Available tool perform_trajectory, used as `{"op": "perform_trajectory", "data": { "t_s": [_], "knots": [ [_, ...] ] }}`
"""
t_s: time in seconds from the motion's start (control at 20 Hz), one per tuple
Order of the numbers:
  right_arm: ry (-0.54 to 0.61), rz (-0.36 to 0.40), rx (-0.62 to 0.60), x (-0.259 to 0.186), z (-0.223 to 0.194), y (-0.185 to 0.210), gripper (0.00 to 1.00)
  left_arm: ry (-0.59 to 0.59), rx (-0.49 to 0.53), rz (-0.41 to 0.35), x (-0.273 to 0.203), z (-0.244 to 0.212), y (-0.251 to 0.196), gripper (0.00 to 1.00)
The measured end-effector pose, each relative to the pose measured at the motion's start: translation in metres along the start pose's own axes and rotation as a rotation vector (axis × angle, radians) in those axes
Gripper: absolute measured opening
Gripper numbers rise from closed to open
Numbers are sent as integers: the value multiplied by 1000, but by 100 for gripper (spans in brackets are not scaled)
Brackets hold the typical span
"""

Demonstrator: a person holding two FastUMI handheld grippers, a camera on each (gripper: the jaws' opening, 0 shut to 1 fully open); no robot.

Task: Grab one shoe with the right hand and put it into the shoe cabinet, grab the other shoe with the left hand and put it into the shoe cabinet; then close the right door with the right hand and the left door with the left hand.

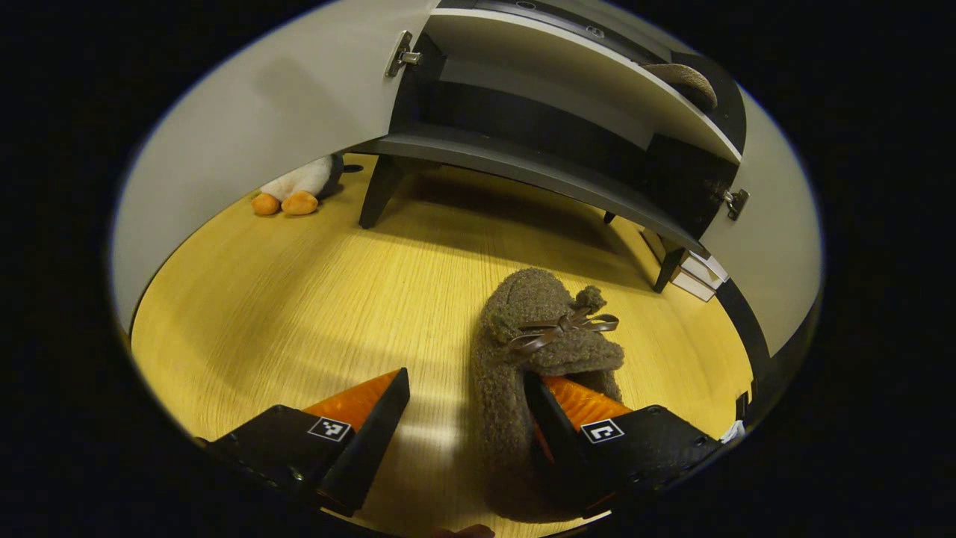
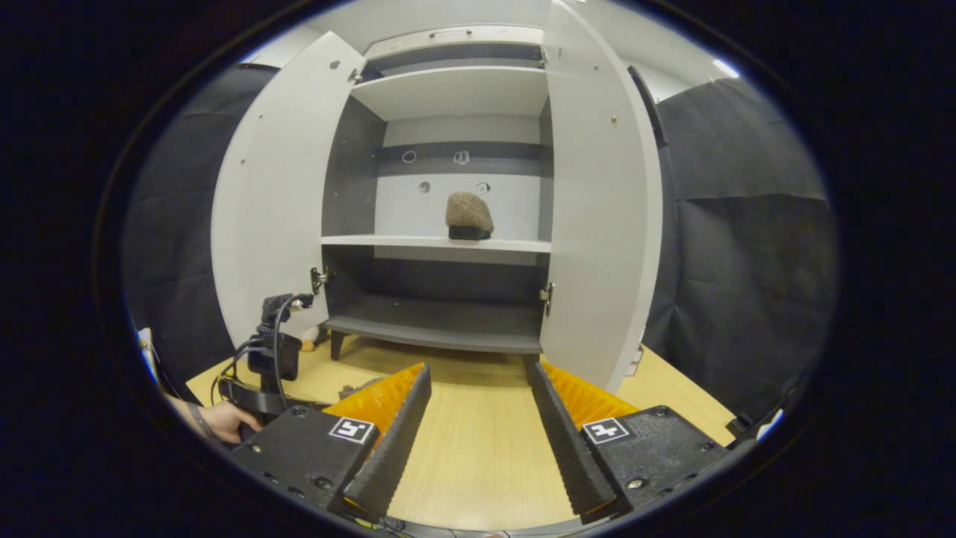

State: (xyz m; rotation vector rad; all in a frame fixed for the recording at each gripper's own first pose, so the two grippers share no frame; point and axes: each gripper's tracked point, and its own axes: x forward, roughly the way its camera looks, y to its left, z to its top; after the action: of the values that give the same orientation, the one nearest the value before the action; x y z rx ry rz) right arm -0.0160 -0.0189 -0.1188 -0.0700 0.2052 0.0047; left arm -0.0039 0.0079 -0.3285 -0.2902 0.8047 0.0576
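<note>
On my left gripper view I have a brown fuzzy slipper (image 1: pixel 538 336) with a thin brown ribbon bow and a small pompom on its upper, lying on the yellow wood-grain floor (image 1: pixel 299 314) in front of the shoe cabinet (image 1: pixel 567 112). My left gripper (image 1: pixel 467 403) is wide open: its right finger sits inside the slipper's opening, its left finger stands apart on the bare floor, so nothing is clamped. A plush toy (image 1: pixel 295 190) with orange feet lies beside the cabinet's front leg, partly behind the left door (image 1: pixel 276 104).

On my right gripper view the right gripper (image 2: pixel 478 418) is also spread wide and holds nothing, low over the floor. The other slipper (image 2: pixel 469 215) stands on the cabinet's middle shelf (image 2: pixel 388 241), toward the back. The bottom shelf (image 2: pixel 441 329) is bare and dark. Both doors stand open, the right door (image 2: pixel 597 224) close beside my gripper. The left gripper's cabled body and a hand (image 2: pixel 228 420) show at lower left.
</note>
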Motion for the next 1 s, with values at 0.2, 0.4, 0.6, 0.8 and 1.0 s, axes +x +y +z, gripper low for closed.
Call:
{"op": "perform_trajectory", "data": {
  "t_s": [0.2, 0.4, 0.6, 0.8, 1.0],
  "knots": [
    [20, -9, 15, 4, -4, -2, 87, -48, 3, 19, 11, 10, 3, 94],
    [23, -18, 18, 7, -5, -6, 87, -66, -5, 1, 18, 11, -3, 78],
    [27, -18, 21, 10, -6, -7, 87, -84, 15, -4, 20, 12, -8, 66],
    [35, -15, 25, 13, -9, -7, 87, -96, -13, -14, 22, 13, -14, 51],
    [33, -8, 31, 14, -10, -6, 87, -134, 34, 66, 21, 15, -8, 13]
  ]
}}
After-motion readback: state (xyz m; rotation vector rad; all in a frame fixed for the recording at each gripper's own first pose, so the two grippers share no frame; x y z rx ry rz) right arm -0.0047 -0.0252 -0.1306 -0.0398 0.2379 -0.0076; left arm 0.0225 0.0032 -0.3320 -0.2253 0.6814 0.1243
